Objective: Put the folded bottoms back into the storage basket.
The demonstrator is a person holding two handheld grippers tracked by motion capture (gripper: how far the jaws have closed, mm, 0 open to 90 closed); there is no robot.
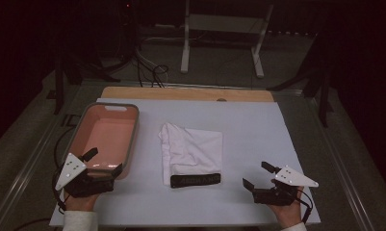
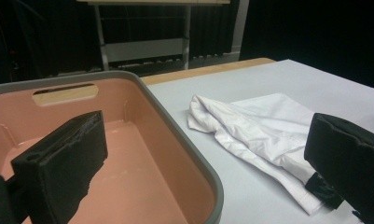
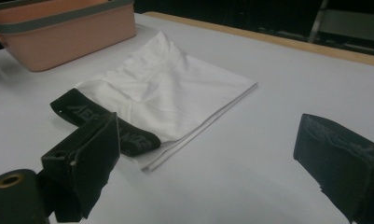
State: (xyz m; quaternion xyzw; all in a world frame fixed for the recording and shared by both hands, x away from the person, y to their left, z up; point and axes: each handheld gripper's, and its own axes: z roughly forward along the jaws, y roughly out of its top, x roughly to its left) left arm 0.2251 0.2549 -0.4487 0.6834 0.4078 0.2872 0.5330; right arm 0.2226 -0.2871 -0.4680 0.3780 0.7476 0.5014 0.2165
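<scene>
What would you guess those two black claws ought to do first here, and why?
Probably bring the right gripper forward to the folded white garment and close on its near edge by the black waistband. Both grippers are open and holding nothing, the garment lies untouched on the table, and the pink bin beside it sits empty.

Black waistband (image 3: 105, 125) of white garment (image 3: 170, 93), grey lettering starting "AER", rest unreadable

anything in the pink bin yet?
No. In the high view the pink bin shows a bare floor, and the folded white garment lies on the table beside it, apart from it.
</scene>
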